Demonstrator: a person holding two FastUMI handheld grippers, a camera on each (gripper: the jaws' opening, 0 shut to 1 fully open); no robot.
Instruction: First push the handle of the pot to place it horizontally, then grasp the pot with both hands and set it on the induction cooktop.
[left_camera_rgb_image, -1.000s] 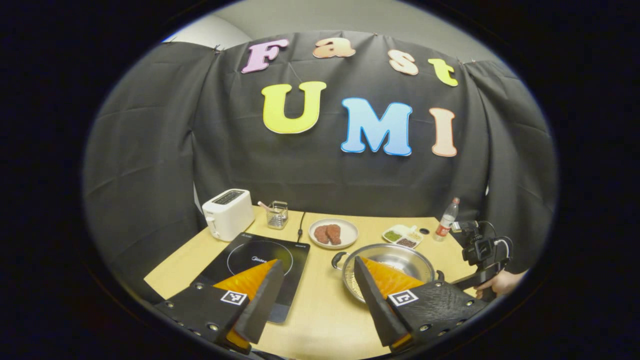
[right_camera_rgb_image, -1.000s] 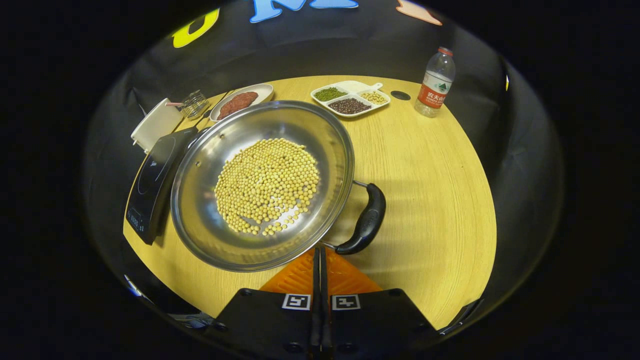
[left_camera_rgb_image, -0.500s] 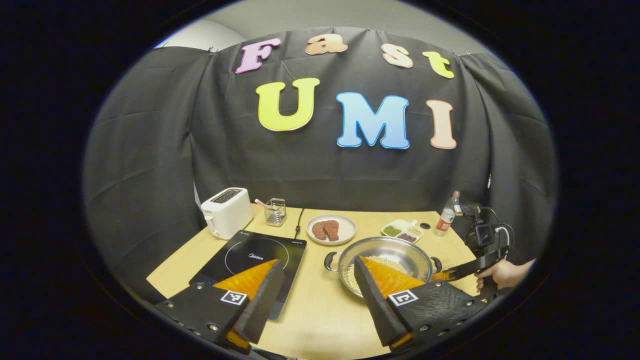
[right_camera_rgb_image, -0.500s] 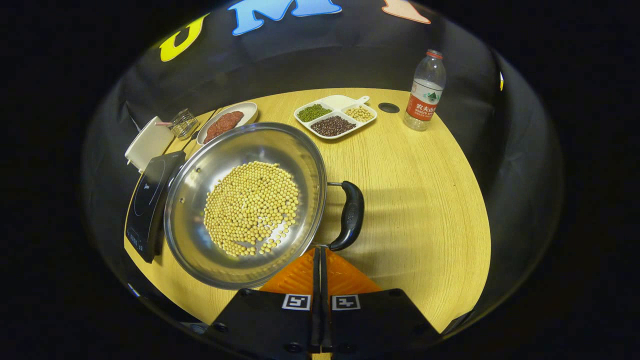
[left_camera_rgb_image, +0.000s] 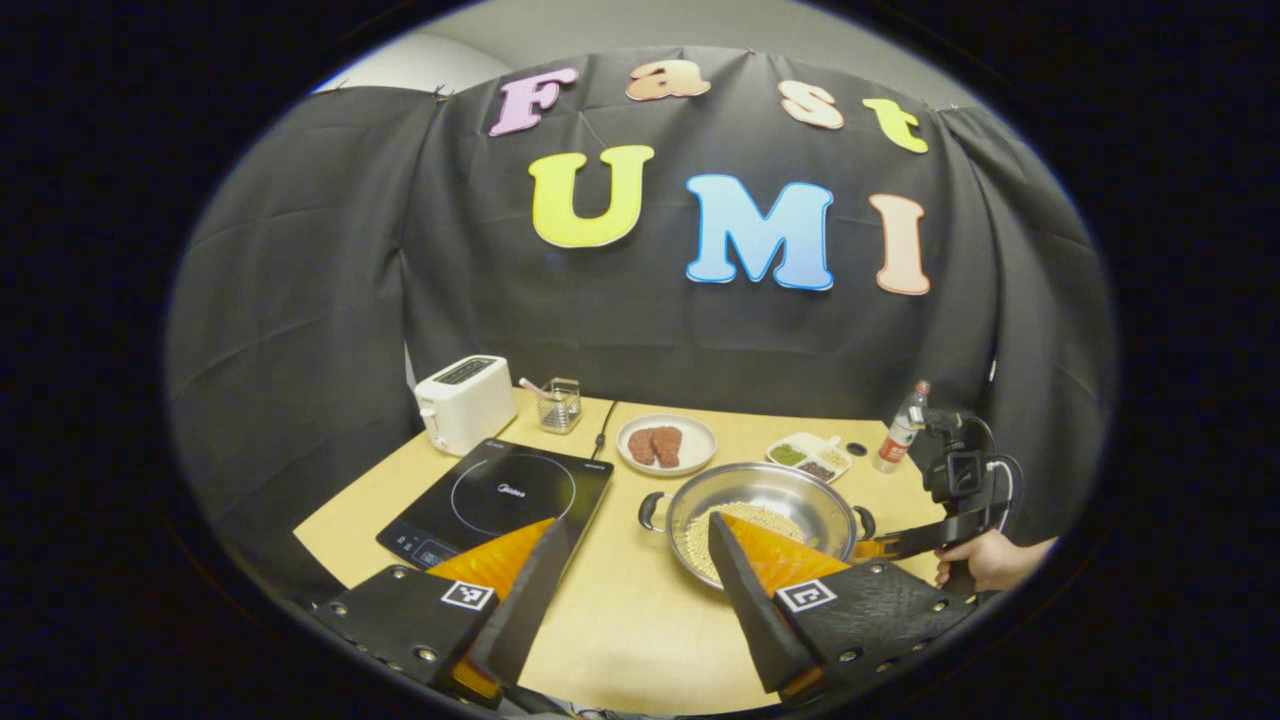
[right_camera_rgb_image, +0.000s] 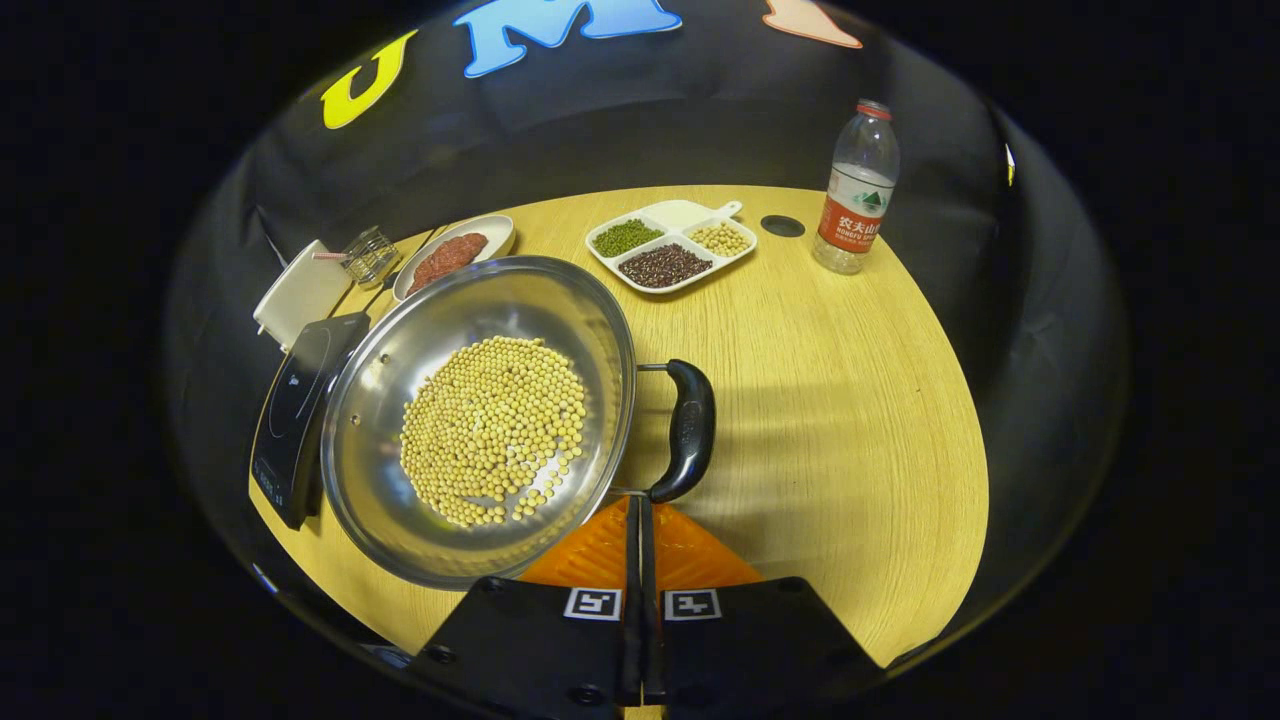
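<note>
Since a second ago the round steel pot (right_camera_rgb_image: 480, 420) of yellow beans has turned, its black side handle (right_camera_rgb_image: 688, 430) now more upright in the right gripper view. The right gripper (right_camera_rgb_image: 640, 520), fingers pressed together on nothing, points at that handle's near end. The left gripper (left_camera_rgb_image: 630, 570) hangs spread wide above the wooden table (left_camera_rgb_image: 620, 620). The pot sits beside the black induction cooktop (left_camera_rgb_image: 500, 490).

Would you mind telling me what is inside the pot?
The pot holds a layer of small yellow beans over its middle. The metal beneath them is covered; the bare sides hold nothing else.
</note>
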